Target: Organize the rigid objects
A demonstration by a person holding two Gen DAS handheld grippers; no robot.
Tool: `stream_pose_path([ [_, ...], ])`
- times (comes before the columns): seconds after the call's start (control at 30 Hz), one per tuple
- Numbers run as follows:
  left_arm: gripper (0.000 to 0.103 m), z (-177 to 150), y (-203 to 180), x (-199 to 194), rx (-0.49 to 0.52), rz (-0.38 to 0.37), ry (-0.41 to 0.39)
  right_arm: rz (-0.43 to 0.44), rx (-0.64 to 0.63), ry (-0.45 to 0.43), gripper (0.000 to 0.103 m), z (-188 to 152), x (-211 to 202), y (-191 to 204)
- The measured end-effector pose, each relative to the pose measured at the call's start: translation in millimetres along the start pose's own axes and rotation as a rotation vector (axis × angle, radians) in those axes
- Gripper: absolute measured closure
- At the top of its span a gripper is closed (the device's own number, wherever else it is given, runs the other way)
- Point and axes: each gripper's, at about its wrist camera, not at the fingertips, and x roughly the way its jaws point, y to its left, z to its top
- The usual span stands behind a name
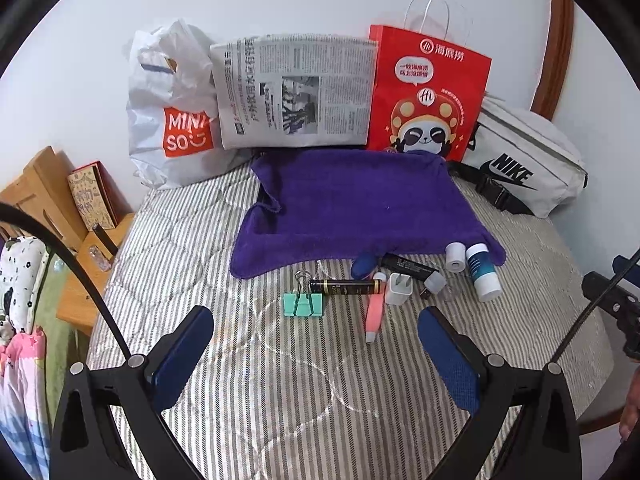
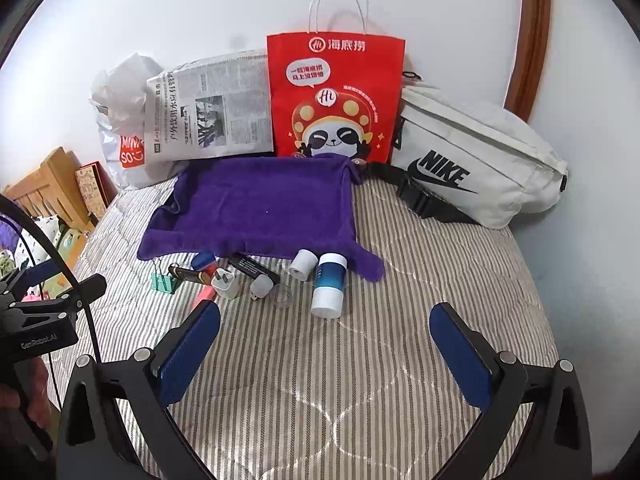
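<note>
Left wrist view: the left gripper (image 1: 316, 344) hangs over the striped quilt (image 1: 280, 400) with its 2 blue-padded fingers (image 1: 182, 360) spread wide and nothing between them. Just beyond the fingertips, at the near edge of the purple towel (image 1: 352, 204), lies the clutter of small rigid objects. A green binder clip (image 1: 303, 300) sits furthest left, touching the end of a black and gold tube (image 1: 346, 287). A pink tube (image 1: 374, 314) points toward the camera, just beside a white charger plug (image 1: 399, 289). Further right lie a black tube with a pale cap (image 1: 412, 269), a blue lid (image 1: 364, 264), a small white roll (image 1: 456, 257) and a white and blue bottle (image 1: 482, 272) on its side. Against the far wall stand a white Miniso bag (image 1: 172, 108), a folded newspaper (image 1: 296, 92), a red paper bag (image 1: 430, 96) and a white Nike pouch (image 1: 524, 160).

Right wrist view: the right gripper (image 2: 326, 340) is likewise opened wide and empty above the quilt. The white and blue bottle (image 2: 329, 285) lies nearest, straight ahead of the fingers, with the white roll (image 2: 302, 264) just left of it at the towel's (image 2: 256, 204) edge. The charger plug (image 2: 226, 282), black tube (image 2: 256, 270) and binder clip (image 2: 164, 282) trail off leftward. The left gripper's black body (image 2: 40, 320) shows at the left edge, a hand (image 2: 24, 396) below it.
</note>
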Motion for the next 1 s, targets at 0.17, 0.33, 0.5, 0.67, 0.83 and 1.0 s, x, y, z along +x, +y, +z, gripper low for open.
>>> stream_pose_path([
  [0.17,0.0,-4,5,30,0.004,-0.007,0.038,-0.001,0.006,0.023,0.0,-2,16,-6],
  [0.33,0.001,-11,6,66,0.02,0.0,0.085,-0.005,0.01,0.048,0.0,-5,32,-11],
  [0.5,0.003,-18,12,104,0.005,-0.03,0.105,-0.012,0.004,0.079,0.0,-9,49,-14],
  [0.67,0.008,-20,20,136,-0.009,-0.034,0.115,-0.035,-0.015,0.123,0.0,-15,65,-14],
  [0.83,0.02,-22,27,150,-0.029,-0.046,0.113,-0.049,-0.019,0.16,0.0,-23,78,-17],
  [1.0,0.031,-23,22,153,0.005,-0.041,0.085,-0.066,-0.033,0.177,0.0,-26,91,-16],
])
